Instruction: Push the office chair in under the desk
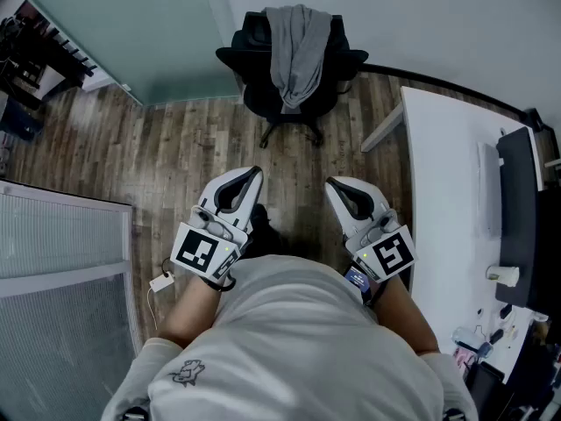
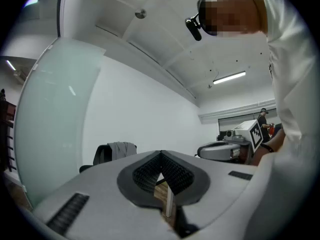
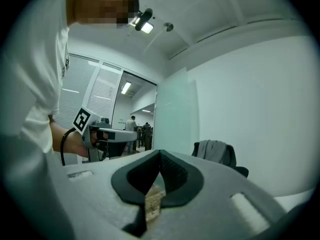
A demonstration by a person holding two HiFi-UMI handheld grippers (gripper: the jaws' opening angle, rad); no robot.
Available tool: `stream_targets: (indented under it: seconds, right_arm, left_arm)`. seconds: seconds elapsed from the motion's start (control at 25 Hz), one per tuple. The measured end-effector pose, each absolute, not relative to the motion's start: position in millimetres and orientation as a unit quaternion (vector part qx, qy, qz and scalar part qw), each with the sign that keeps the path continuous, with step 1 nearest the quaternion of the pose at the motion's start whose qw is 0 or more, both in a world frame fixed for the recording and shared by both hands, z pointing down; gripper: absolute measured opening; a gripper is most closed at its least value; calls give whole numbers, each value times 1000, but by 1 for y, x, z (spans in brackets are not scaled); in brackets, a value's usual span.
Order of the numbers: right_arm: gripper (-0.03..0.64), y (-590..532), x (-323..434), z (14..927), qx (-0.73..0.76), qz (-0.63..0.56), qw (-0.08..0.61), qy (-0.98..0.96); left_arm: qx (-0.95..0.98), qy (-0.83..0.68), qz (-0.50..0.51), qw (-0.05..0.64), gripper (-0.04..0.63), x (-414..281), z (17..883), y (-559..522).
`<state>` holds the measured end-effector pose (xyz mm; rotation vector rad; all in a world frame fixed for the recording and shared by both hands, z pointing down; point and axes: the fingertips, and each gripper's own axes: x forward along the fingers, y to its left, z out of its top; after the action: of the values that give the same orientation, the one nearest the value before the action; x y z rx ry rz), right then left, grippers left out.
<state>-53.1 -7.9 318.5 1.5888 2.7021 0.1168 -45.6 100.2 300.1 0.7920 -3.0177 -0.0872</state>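
Head view had the office chair (image 1: 294, 103) at top centre of the frame, out on the wood floor (image 1: 175, 147) and apart from the white desk (image 1: 447, 182) at right. A grey garment (image 1: 298, 46) was draped over its back. The left gripper (image 1: 252, 174) and right gripper (image 1: 333, 183) sat at lower centre, well short of the chair, both jaws closed tight on nothing.

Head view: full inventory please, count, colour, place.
office chair: 1, black, far end of wood floor, clear of desk.
garment: 1, grey, draped over the chair's back.
desk: 1, white, right side.
monitor: 1, black, on desk's far right.
adapter with cable: 1, white, on floor at left.
glass partition: 1, frosted, top left.
left gripper: 1, white and black, jaws shut, empty, left of centre.
right gripper: 1, white and black, jaws shut, empty, right of centre.
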Motion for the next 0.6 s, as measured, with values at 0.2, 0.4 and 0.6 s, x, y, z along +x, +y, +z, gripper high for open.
stream_targets:
  seconds: [0.2, 0.4, 0.6]
  right_arm:
    - [2, -1, -63, 323, 503, 40, -4, 863]
    - [2, 13, -80, 328, 505, 48, -10, 861]
    - [2, 43, -105, 337, 510, 61, -28, 857]
  left_arm:
    - [258, -966, -24, 14, -2, -56, 304, 107]
    - [270, -962, -25, 21, -2, -73, 312, 122]
    - [290, -956, -7, 33, -2, -97, 326, 146]
